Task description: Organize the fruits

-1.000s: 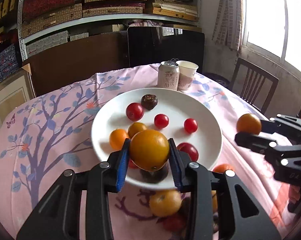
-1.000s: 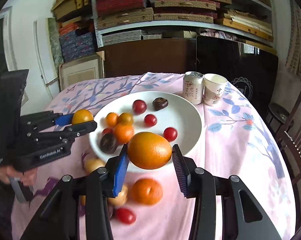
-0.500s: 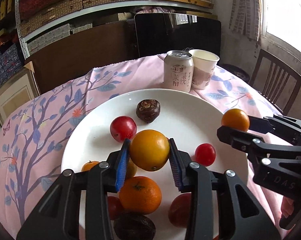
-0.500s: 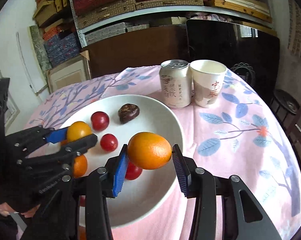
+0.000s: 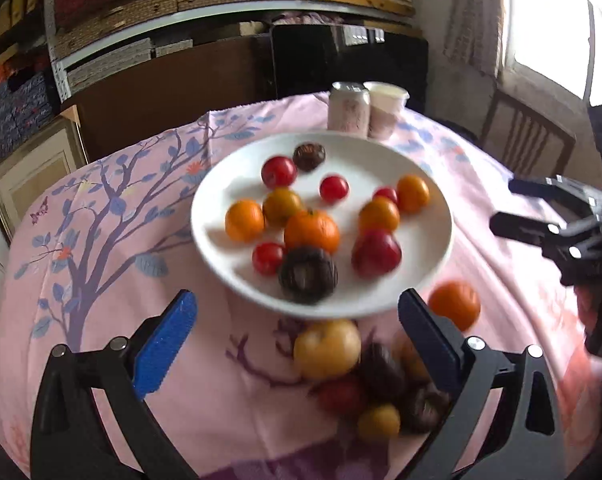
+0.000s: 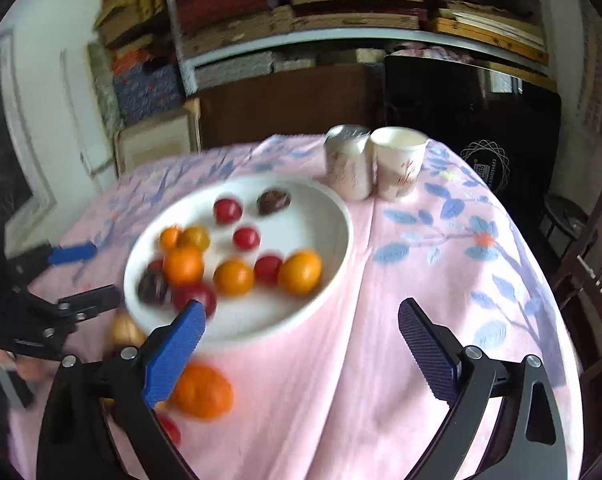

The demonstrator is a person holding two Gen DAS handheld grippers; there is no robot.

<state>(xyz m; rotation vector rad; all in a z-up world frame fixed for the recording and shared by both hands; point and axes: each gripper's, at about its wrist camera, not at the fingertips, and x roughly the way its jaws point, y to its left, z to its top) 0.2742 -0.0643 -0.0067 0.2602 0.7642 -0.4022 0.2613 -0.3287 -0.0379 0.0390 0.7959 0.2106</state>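
Left gripper (image 5: pixel 297 334): jaws spread wide, nothing between the blue pads; hangs over the near table edge, short of the plate, above the loose fruit pile.
Right gripper (image 6: pixel 301 344): jaws likewise wide apart and empty; left pad overlaps the plate's near rim in view, contact cannot be told.
Plate (image 5: pixel 429 248): white, on the pink tablecloth (image 5: pixel 101 240); carries a mix of orange, yellow, red and dark fruits.
Yellow-orange fruit (image 5: pixel 379 215): lies on the plate, right of centre, against the large red fruit (image 5: pixel 376 253).
Orange fruit (image 5: pixel 413 193): on the plate near its right rim, beside a small red tomato (image 5: pixel 386 194).
Loose fruit: a pale yellow one (image 5: pixel 327 348) just off the plate's near rim, an orange (image 5: pixel 454 305) to its right, dark and red ones nearer the camera; blurred.
Can (image 5: pixel 348 110) and paper cup (image 5: pixel 385 110): side by side behind the plate.
Change from half a second ago: each gripper then pinched a fruit over the plate, the left a yellow-orange one, the right an orange one; both are now released and on the plate, and both grippers have pulled back toward the near edge.
Image quality: motion blur in both views.
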